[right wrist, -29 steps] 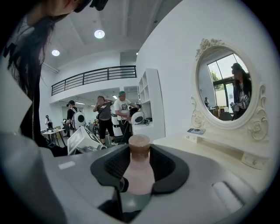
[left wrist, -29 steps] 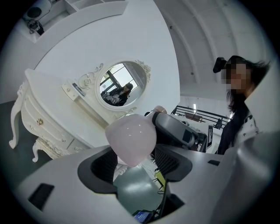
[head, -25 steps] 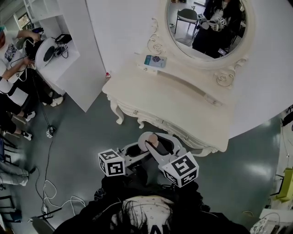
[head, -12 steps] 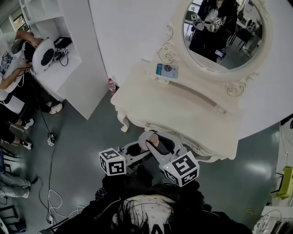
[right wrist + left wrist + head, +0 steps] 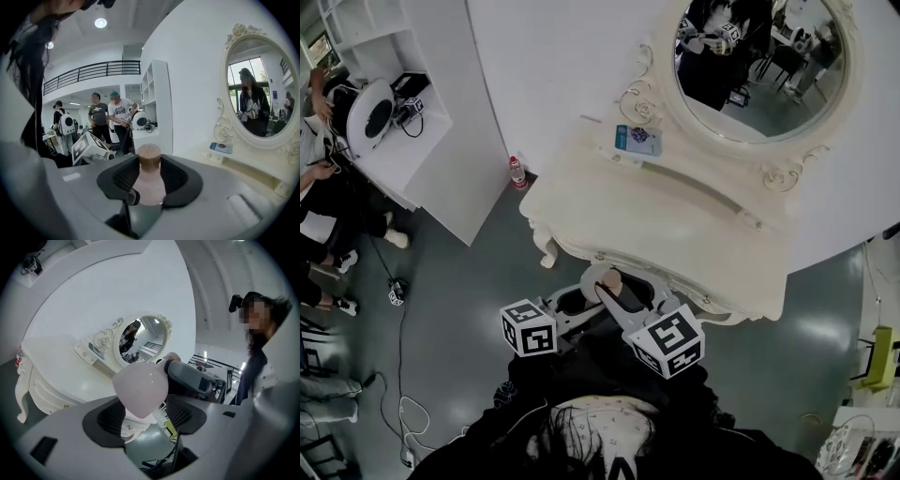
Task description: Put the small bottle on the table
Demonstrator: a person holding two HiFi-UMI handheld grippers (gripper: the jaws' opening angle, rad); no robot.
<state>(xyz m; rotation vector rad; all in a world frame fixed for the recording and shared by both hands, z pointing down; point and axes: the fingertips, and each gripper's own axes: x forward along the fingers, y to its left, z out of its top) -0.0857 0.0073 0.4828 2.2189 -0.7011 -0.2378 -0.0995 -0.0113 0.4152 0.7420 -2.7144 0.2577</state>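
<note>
The small bottle (image 5: 610, 281) is pink with a brown wooden cap. It hangs in the air just before the front edge of the white dressing table (image 5: 675, 225). My right gripper (image 5: 617, 292) is shut on its body, cap up (image 5: 149, 157), as the right gripper view shows. My left gripper (image 5: 581, 300) comes in from the other side. Its jaws have just been opening a little, with the bottle's rounded end (image 5: 140, 386) between them and its pads (image 5: 111, 418) still against it. The right gripper (image 5: 197, 378) shows behind the bottle there.
An oval mirror (image 5: 750, 66) stands on the table, with a blue card (image 5: 637, 139) on the shelf under it. A red-capped bottle (image 5: 517, 173) stands on the floor by the table's left leg. A white desk with a ring light (image 5: 367, 108), people and floor cables (image 5: 398, 403) are at the left.
Both grippers have travelled together with the bottle towards the dressing table, which now fills more of the head view. The hold on the bottle looks the same.
</note>
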